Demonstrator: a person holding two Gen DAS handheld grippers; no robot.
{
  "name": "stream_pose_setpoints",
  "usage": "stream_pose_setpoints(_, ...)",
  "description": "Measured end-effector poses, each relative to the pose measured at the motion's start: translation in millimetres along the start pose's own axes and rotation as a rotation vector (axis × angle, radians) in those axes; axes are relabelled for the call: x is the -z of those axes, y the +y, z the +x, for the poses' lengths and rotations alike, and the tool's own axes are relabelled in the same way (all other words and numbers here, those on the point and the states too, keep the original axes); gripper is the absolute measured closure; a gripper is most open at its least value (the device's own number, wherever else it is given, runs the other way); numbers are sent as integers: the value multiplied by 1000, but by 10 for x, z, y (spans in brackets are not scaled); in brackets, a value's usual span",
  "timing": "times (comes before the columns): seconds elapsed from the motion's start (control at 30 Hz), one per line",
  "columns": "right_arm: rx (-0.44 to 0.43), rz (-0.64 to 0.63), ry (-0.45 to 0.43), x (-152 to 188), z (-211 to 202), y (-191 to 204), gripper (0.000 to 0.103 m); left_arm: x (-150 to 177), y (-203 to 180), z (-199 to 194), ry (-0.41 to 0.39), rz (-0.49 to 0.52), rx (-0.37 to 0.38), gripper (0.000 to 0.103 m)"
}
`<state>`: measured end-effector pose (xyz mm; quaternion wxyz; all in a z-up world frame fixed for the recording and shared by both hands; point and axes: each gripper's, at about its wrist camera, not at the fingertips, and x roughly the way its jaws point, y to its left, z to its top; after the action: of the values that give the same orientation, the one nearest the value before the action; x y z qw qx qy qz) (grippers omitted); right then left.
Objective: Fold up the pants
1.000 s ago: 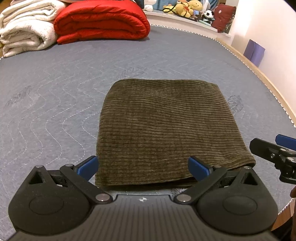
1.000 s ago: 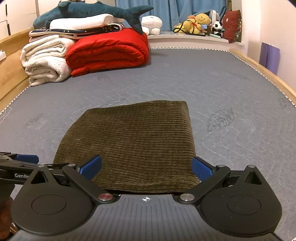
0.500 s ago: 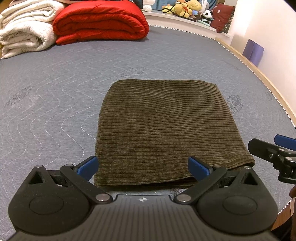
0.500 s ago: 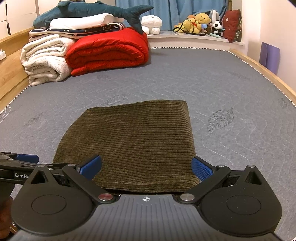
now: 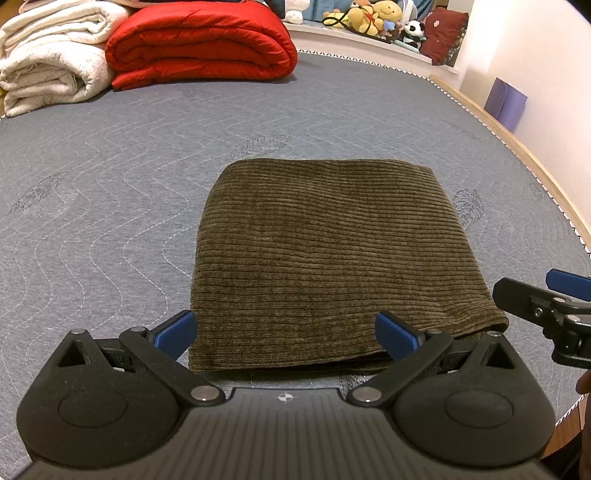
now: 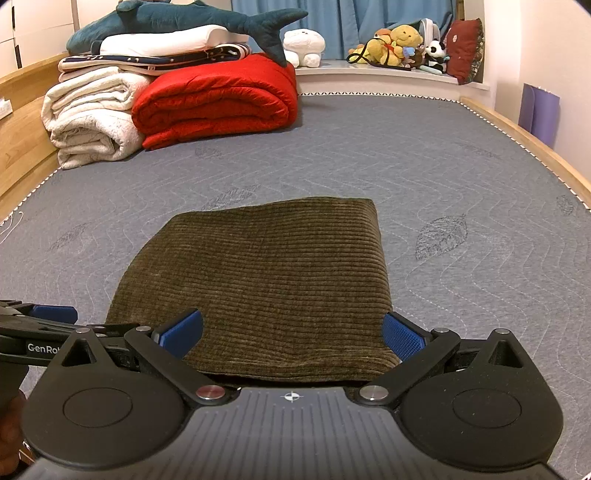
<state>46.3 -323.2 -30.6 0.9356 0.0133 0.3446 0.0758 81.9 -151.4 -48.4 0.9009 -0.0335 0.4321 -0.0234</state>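
Note:
The olive-brown corduroy pants lie folded into a flat, roughly square packet on the grey quilted mattress. In the right wrist view the same pants fill the middle. My left gripper hovers open over the packet's near edge, its blue pads spread wide with nothing held. My right gripper is likewise open at the near edge, empty. The right gripper also shows at the right edge of the left wrist view, and the left gripper at the left edge of the right wrist view.
A rolled red quilt and folded white blankets sit at the far left of the bed, with a plush shark on top. Soft toys line the window ledge. A wooden bed rail runs along the right.
Both grippers have drawn back slightly from the folded pants, which now sit a little farther off. Both stay open and the pants have not moved.

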Motion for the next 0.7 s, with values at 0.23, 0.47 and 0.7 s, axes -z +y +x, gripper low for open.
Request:
stream_pose_setpoints(0.23, -1, 1, 0, 2, 1, -1, 1, -3, -2, -9, -1, 5, 3, 0)
stream_pose_setpoints(0.47, -2, 0, 1, 2, -1, -7, 1, -11, -6, -16, -3, 7, 3, 0)
stream_pose_setpoints(0.7, -2, 1, 0, 1, -2, -5, 1, -14, -12, -25, -6, 8, 4, 0)
